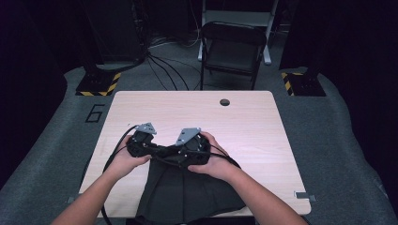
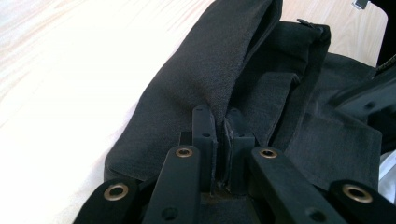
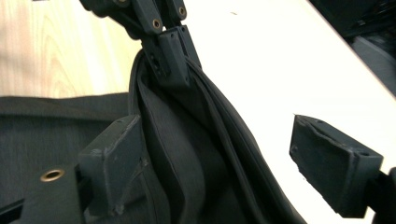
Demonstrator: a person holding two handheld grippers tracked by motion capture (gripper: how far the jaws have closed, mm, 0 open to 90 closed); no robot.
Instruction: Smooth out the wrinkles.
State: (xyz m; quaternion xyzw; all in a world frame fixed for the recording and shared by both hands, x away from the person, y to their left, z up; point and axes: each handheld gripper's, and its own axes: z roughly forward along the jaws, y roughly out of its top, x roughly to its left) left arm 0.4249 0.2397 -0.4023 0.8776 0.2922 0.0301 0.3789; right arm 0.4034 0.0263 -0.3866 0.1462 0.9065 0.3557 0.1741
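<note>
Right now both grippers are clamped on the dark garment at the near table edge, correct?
Not quite. The left gripper is clamped on the dark garment, but the right gripper stands open, jaws wide apart around the fabric, as the right gripper view shows.

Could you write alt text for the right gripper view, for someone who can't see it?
The right gripper holds its two black jaws wide apart around a raised fold of dark garment, without pressing on it. Above, the left gripper pinches the top of that fold shut, over a pale wooden table.
</note>
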